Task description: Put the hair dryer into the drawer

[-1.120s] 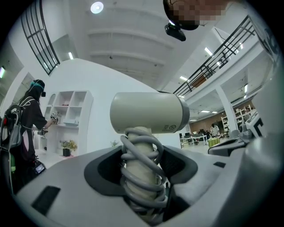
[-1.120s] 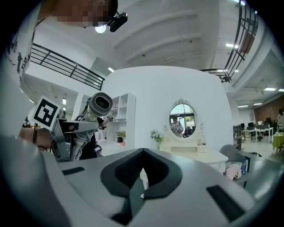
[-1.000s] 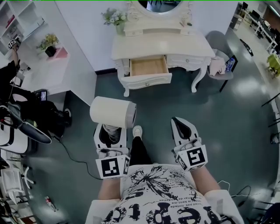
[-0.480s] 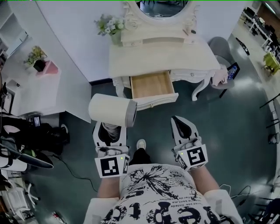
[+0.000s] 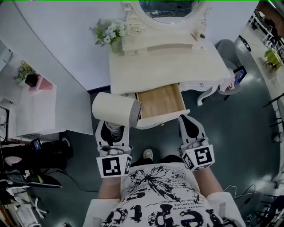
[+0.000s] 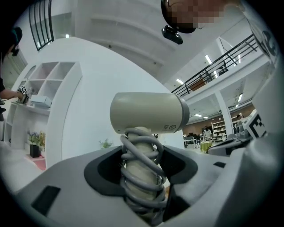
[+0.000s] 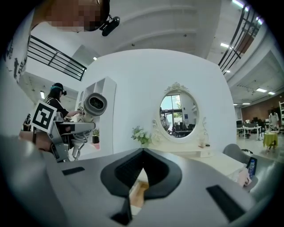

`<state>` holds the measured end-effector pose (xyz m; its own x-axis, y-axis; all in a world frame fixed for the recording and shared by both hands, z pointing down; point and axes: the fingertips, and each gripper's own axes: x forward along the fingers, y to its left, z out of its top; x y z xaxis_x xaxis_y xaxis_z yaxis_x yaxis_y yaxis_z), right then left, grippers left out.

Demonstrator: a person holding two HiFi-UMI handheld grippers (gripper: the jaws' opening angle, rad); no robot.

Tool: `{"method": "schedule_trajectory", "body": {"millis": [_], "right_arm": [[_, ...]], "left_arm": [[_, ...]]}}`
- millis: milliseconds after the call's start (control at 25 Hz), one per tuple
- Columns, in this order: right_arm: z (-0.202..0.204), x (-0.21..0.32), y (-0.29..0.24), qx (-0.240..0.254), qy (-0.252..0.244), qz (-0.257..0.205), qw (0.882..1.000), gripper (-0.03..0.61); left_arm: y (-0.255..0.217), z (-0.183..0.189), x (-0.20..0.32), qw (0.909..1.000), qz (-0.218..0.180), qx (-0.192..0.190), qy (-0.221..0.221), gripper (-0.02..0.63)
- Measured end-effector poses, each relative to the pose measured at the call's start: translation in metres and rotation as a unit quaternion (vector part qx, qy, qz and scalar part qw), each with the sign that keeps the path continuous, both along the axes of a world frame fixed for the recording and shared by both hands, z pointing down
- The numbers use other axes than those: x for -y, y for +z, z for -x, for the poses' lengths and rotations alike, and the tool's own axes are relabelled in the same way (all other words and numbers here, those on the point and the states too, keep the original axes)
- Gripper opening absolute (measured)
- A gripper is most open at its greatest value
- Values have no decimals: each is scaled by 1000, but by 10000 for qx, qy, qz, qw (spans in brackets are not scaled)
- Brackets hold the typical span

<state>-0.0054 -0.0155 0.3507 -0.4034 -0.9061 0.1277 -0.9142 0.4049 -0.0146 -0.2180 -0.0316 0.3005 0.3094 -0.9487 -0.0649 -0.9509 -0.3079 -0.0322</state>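
Note:
A cream hair dryer (image 5: 116, 111) stands upright in my left gripper (image 5: 112, 131), which is shut on its handle; a grey cord is coiled round that handle (image 6: 141, 175). Its barrel (image 6: 148, 113) lies sideways above the jaws. The open wooden drawer (image 5: 160, 102) of the white dressing table (image 5: 168, 64) is just ahead, right of the dryer. My right gripper (image 5: 190, 127) is shut with nothing in it, its tip at the drawer's front panel. In the right gripper view the dryer (image 7: 94, 105) shows at the left.
A vase of flowers (image 5: 111, 33) and an oval mirror (image 5: 171, 6) stand at the back of the table. A grey chair (image 5: 230, 57) is at the right. A white counter (image 5: 37, 113) with a potted plant (image 5: 27, 73) lies left. Dark floor surrounds my feet.
I have walked closer to the dressing table: the drawer has moved from far ahead to just in front of both grippers. Both grippers hold the same pose.

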Motion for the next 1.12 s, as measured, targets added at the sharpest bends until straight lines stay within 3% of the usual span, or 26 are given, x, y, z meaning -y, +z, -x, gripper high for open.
{"method": "schedule_trajectory", "body": {"millis": [360, 680, 840, 1000, 1120], "right_arm": [[-16, 63, 14, 14, 140, 156, 9998, 9], [-25, 127, 23, -246, -397, 192, 9987, 9], [-39, 152, 40, -274, -456, 375, 9979, 9], [-52, 171, 60, -229, -497, 653, 9964, 9], [-63, 178, 78, -204, -488, 861, 9949, 9]], "left_arm": [[26, -13, 57, 9994, 322, 6, 130, 256], [72, -42, 114, 9979, 523, 359, 116, 255], [102, -68, 136, 9947, 815, 498, 394, 256], [137, -100, 154, 9861, 1045, 880, 946, 256], [172, -122, 162, 9696, 1421, 1394, 1421, 255]]}}
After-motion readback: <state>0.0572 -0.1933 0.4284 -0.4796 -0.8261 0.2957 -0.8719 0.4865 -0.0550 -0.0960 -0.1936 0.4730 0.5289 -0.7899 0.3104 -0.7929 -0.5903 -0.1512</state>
